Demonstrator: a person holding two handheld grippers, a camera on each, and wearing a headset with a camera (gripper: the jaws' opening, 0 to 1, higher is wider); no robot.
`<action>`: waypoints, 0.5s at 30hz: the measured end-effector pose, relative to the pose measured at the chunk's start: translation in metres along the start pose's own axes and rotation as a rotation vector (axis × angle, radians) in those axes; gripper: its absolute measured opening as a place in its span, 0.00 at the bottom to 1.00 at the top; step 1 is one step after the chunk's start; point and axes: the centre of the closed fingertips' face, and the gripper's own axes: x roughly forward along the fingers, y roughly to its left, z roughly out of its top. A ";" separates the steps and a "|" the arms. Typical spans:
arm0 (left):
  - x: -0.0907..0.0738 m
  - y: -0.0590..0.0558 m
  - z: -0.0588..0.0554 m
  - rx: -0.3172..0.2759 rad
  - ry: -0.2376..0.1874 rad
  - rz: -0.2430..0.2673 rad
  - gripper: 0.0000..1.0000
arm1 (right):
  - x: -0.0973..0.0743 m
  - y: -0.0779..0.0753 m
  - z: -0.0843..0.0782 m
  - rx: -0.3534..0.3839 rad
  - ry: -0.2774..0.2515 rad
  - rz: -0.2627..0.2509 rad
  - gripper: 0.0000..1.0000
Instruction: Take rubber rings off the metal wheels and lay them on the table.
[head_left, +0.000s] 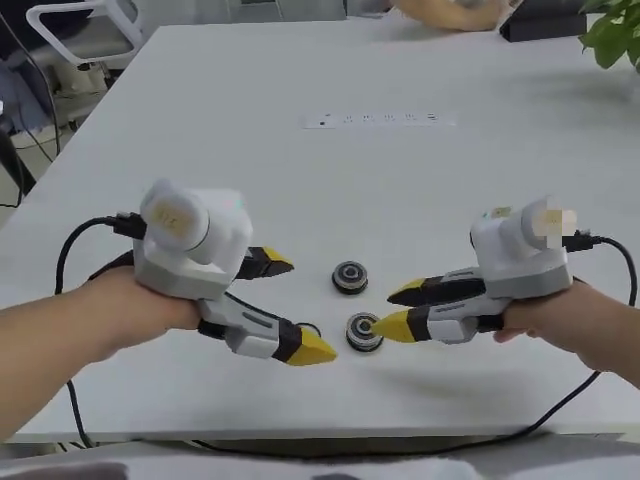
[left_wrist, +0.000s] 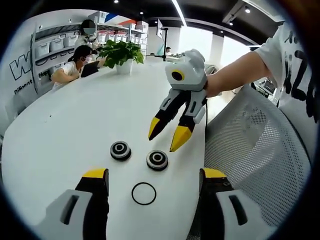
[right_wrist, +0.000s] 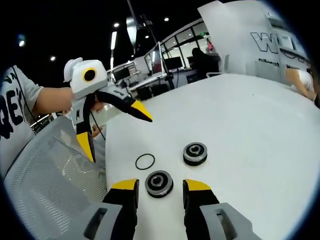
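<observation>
Two metal wheels with dark rubber rims lie flat on the white table (head_left: 300, 170): a far wheel (head_left: 350, 277) (left_wrist: 120, 150) (right_wrist: 195, 153) and a near wheel (head_left: 364, 332) (left_wrist: 157, 160) (right_wrist: 159, 183). A loose black rubber ring (left_wrist: 144, 182) (right_wrist: 136, 161) lies flat beside the near wheel. My right gripper (head_left: 392, 311) (right_wrist: 161, 186) is open, its yellow tips on either side of the near wheel with small gaps. The left gripper (head_left: 300, 307) (left_wrist: 153, 175) is spread wide open over the loose ring, holding nothing.
A white power strip (head_left: 380, 120) lies across the middle of the table. Black cables trail off both grippers toward the near table edge. A potted plant (left_wrist: 120, 52) and a seated person (left_wrist: 75, 65) are at the far end. A mesh chair (left_wrist: 250, 150) stands beside the table.
</observation>
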 end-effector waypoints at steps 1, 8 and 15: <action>0.001 0.000 0.000 0.001 0.002 -0.002 0.69 | 0.000 0.000 -0.001 -0.005 0.004 0.000 0.33; 0.012 -0.001 -0.005 0.006 0.029 -0.031 0.65 | 0.002 -0.003 -0.011 -0.049 0.037 0.003 0.31; 0.021 -0.003 -0.006 0.015 0.054 -0.050 0.59 | 0.004 -0.002 -0.018 -0.065 0.055 0.003 0.28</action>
